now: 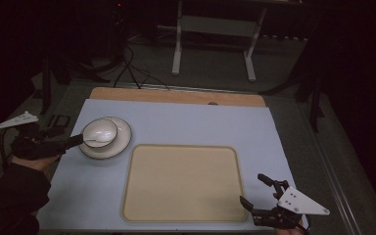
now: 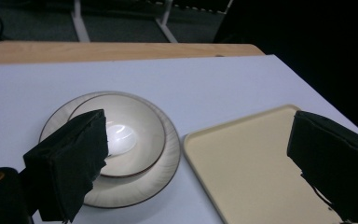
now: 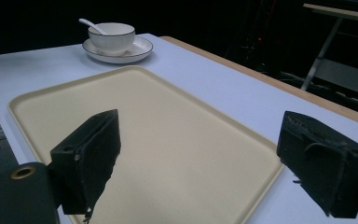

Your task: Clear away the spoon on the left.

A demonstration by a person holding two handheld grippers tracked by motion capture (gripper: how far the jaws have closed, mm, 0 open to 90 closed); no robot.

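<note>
You were at the reach-in step, I'd say: your left gripper (image 1: 77, 140) sat at the left table edge, jaws spread wide and holding nothing, tips right at the near-left rim of the round white ceramic plate (image 1: 122, 140). On it sat the white bowl (image 1: 100, 130) with a white spoon (image 1: 97, 142) inside. Next you'd probably need to close on that rim. The empty beige tray (image 1: 183, 182) lay centre. Your right gripper (image 1: 259, 193) hovered near-right, wide open, empty.

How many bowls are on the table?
1. The bowl sits on the plate with a spoon in it, left of the tray.
</note>
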